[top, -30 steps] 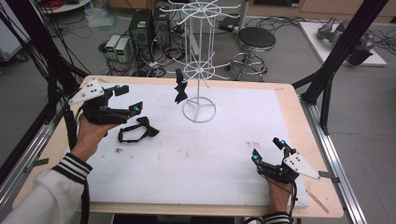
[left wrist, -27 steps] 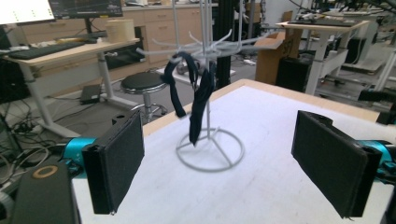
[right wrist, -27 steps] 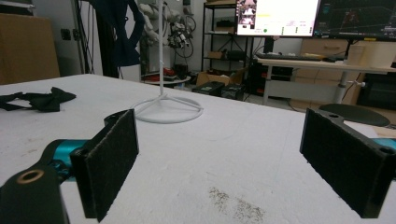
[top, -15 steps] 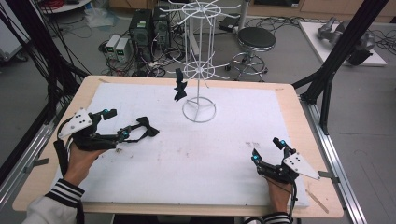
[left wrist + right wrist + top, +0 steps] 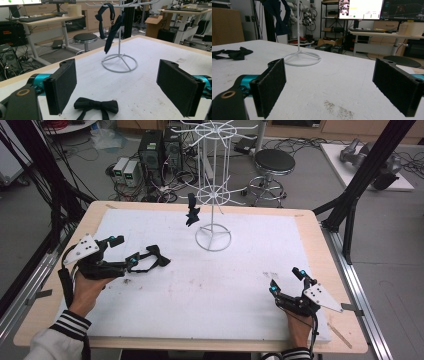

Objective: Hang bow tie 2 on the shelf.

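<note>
A black stool (image 5: 274, 161) and computer towers (image 5: 159, 154) stand on the floor beyond the wooden table (image 5: 320, 240).

No legible text, labels or brands; monitor (image 5: 361, 9) screen contents too small to read.

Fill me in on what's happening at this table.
A person holds a gripper in each hand. The left gripper, jaws open, is at the black bow tie lying on the white table, not gripping it. Another dark tie hangs on the white wire rack. The right gripper rests open, holding nothing.
</note>
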Motion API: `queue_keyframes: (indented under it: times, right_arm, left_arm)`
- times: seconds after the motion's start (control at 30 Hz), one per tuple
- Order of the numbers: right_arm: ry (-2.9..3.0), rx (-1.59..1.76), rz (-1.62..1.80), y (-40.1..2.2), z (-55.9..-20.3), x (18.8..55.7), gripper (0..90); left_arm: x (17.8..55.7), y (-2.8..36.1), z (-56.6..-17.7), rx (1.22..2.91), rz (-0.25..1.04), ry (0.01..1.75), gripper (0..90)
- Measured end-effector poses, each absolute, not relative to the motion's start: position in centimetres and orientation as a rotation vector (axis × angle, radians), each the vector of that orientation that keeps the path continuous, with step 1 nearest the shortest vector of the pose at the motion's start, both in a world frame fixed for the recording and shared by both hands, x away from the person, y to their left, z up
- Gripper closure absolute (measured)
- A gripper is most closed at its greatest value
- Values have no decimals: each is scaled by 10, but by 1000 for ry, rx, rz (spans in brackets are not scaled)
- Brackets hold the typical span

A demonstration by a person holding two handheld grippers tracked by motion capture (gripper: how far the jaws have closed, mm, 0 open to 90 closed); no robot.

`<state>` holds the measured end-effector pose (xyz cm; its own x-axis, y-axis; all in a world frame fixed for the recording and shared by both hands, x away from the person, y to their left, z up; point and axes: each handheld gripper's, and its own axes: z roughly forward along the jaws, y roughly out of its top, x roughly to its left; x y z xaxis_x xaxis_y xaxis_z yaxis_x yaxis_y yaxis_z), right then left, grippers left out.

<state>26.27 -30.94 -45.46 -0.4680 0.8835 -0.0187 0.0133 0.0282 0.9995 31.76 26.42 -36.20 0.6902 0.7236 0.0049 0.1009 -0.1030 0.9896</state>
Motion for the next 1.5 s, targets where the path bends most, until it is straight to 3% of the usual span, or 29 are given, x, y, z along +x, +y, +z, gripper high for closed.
queue_keyframes:
  times: [0.63, 1.5]
  right_arm:
    - [1585, 934, 1533, -310, -455, 263, 110]
    - [1584, 941, 1540, -310, -455, 263, 110]
  left_arm:
    - [334, 257, -361, 1669, 565, 766, 168]
    - [384, 224, -366, 1892, 455, 939, 183]
